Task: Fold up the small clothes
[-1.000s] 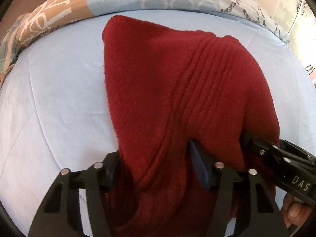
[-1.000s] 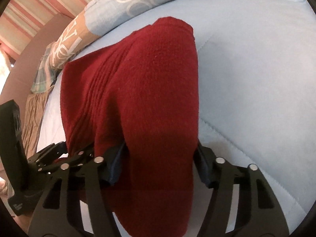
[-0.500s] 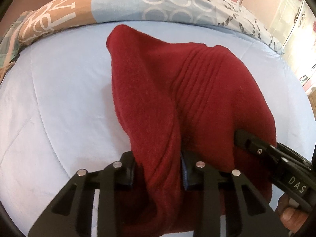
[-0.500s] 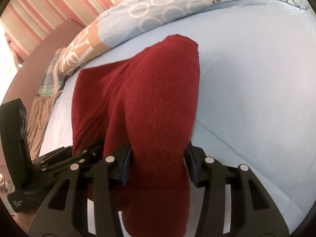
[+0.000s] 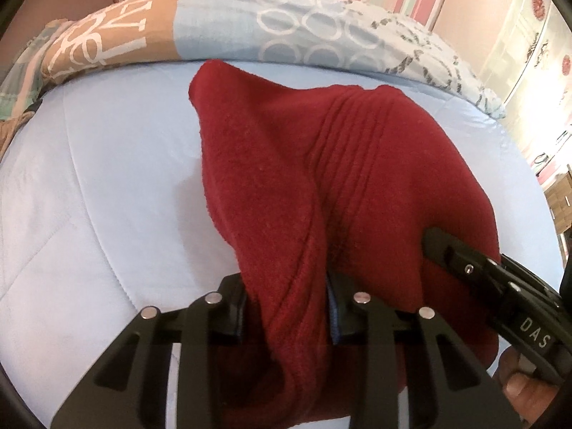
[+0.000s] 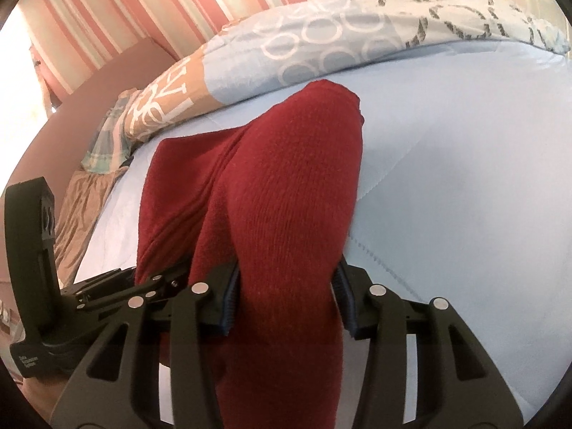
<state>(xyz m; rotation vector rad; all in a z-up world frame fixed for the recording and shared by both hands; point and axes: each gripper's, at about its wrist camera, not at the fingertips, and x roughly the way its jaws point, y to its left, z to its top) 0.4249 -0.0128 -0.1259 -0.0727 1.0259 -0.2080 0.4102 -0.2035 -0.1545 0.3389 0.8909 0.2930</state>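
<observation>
Red knit garment bunched between both sets of jaws, pinched.

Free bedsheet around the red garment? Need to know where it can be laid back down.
Bare light blue sheet lies left of the red garment, up to the patterned duvet. More bare sheet lies on its other side. The near middle is crowded: left gripper and right gripper are both clamped on the cloth.
</observation>
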